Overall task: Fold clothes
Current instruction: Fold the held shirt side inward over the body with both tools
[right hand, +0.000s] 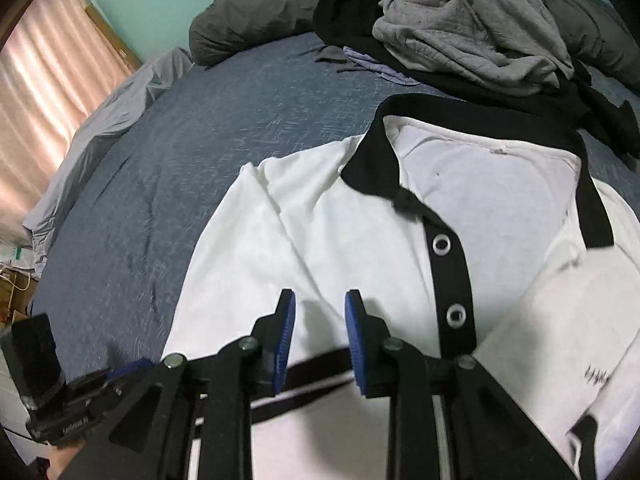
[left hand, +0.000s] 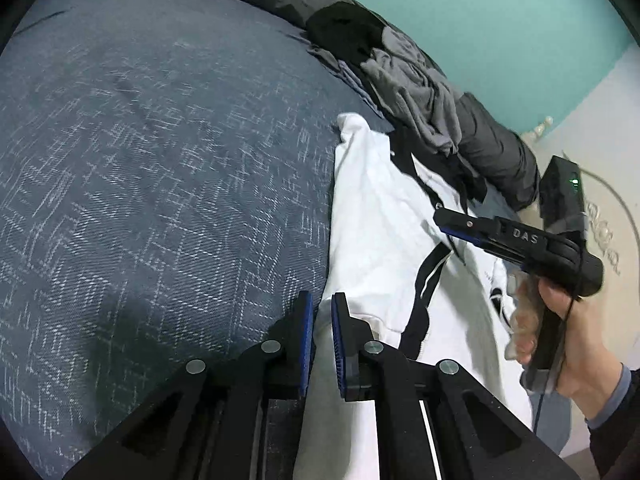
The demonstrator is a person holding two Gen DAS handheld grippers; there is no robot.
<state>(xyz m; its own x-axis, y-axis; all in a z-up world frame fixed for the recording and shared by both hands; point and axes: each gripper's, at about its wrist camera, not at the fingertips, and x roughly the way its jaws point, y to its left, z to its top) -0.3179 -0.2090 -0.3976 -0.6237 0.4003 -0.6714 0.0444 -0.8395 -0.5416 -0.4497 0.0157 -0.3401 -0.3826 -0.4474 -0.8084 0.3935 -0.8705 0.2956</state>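
Note:
A white polo shirt [right hand: 320,220] with a black collar and a black button strip lies front up on the blue bedspread [right hand: 180,140]. In the left wrist view the shirt [left hand: 372,220] runs along the right side, and its near edge passes between the blue pads of my left gripper [left hand: 322,320], which is shut on it. My right gripper [right hand: 320,320] hovers over the shirt's chest, left of the button strip, open with nothing between its pads. A hand holds it over the shirt in the left wrist view [left hand: 442,220]. The left gripper [right hand: 136,364] shows at the bottom left of the right wrist view.
A heap of grey and black clothes [right hand: 460,28] lies just beyond the collar, also seen in the left wrist view [left hand: 420,92]. A dark grey duvet [right hand: 248,24] runs along the far edge by the teal wall. A pale sheet [right hand: 100,120] and a curtain [right hand: 40,80] are at left.

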